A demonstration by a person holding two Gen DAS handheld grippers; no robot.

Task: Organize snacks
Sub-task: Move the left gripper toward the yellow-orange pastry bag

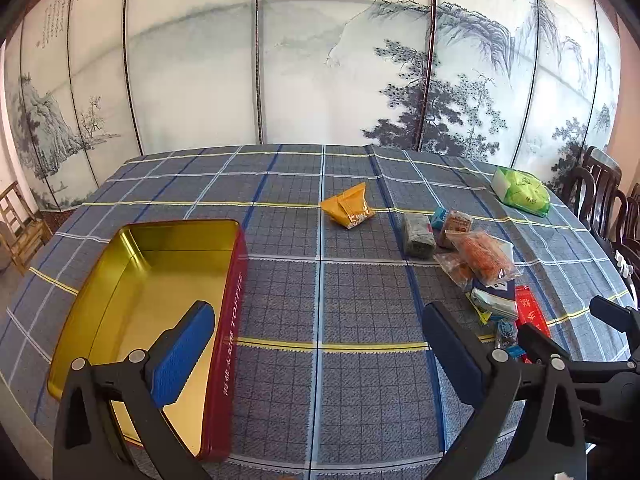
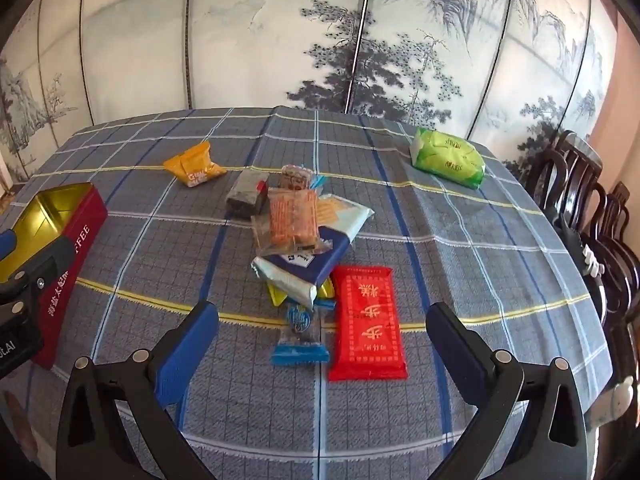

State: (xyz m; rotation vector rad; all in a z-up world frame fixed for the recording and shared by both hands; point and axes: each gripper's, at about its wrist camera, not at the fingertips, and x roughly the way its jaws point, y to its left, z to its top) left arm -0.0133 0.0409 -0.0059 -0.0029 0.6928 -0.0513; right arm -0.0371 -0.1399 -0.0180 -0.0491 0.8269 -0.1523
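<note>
An open red tin (image 1: 230, 320) with a gold inside lies at the table's left, also seen as the red tin (image 2: 76, 248) in the right wrist view. My left gripper (image 1: 320, 320) hangs open beside it, its left finger over the tin, nothing between the pads. A pile of wrapped snacks (image 2: 296, 224) lies mid-table, with a red packet (image 2: 368, 324) and a small blue candy (image 2: 299, 338) nearest. My right gripper (image 2: 322, 318) stands open above these two, touching neither. A yellow packet (image 2: 194, 166) and a green pack (image 2: 448, 156) lie farther back.
A blue checked cloth (image 2: 480, 240) covers the table. A painted folding screen (image 1: 320, 60) stands behind it. Dark wooden chairs (image 2: 580, 184) line the right side, and a light wooden chair (image 1: 20, 228) stands at the far left.
</note>
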